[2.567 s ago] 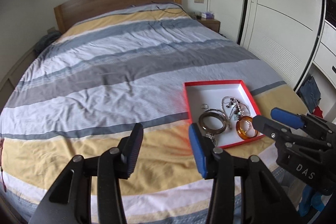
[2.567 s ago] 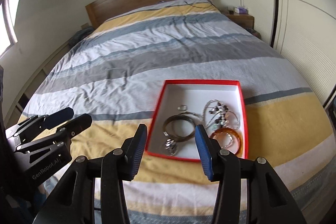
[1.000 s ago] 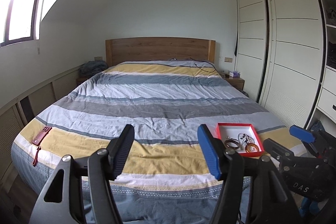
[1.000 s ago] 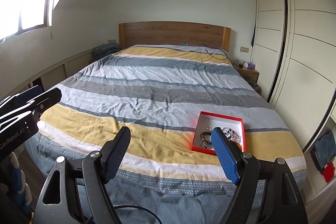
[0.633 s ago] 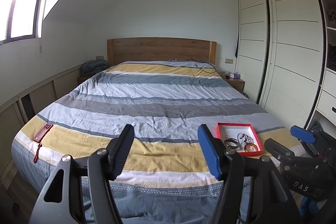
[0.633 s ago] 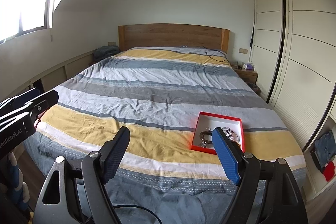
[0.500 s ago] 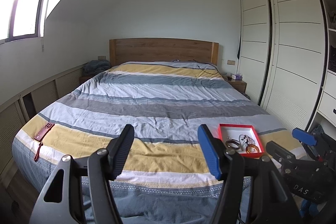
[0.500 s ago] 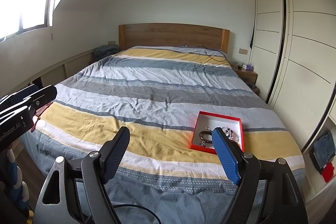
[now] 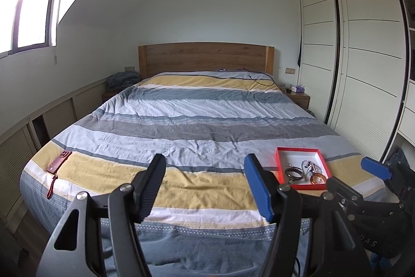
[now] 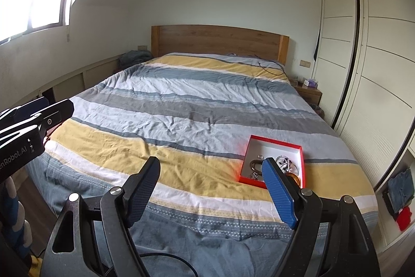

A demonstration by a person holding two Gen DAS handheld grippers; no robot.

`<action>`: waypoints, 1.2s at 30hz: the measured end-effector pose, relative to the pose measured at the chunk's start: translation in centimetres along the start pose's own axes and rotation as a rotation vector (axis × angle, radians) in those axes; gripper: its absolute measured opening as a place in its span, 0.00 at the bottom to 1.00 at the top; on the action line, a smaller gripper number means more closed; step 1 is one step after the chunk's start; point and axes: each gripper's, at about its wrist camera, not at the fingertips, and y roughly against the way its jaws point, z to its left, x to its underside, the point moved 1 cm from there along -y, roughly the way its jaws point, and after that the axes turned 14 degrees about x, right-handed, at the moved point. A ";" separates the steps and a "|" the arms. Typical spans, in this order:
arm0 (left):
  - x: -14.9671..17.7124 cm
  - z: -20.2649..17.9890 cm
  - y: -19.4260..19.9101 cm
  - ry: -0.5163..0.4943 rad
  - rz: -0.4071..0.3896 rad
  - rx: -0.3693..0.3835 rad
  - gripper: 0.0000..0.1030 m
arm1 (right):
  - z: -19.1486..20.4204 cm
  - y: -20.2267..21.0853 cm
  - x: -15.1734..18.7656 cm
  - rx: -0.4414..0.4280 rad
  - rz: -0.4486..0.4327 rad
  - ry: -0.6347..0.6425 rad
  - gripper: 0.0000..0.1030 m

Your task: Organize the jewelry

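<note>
A red box with a white inside [image 9: 281, 150] [image 10: 275, 140] lies near the foot of the striped bed [image 9: 197, 129] [image 10: 181, 118], toward its right side. In it lie a dark metal bangle [image 9: 294, 171], an amber bangle [image 9: 318, 178] and a beaded chain [image 9: 308, 165]. My left gripper [image 9: 205, 188] hangs open and empty at the foot of the bed, well short of the box. My right gripper [image 10: 211, 188] is open and empty too; its blue finger [image 10: 277, 191] covers part of the box. Each gripper shows at the edge of the other's view.
A red phone case with a strap [image 9: 58, 164] lies at the bed's front left corner. A black cable [image 9: 259, 77] rests near the wooden headboard [image 9: 205, 56]. White wardrobe doors [image 9: 363, 69] line the right wall, with a nightstand [image 9: 299, 97] beside them.
Since the first frames both grippers have pulled back from close above the box to the foot of the bed. Over the last second they have barely shifted, and both stayed open.
</note>
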 end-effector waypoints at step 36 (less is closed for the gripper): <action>1.1 0.2 -1.3 -0.018 0.018 -0.012 0.59 | 0.5 -0.4 0.6 0.005 0.009 0.024 0.78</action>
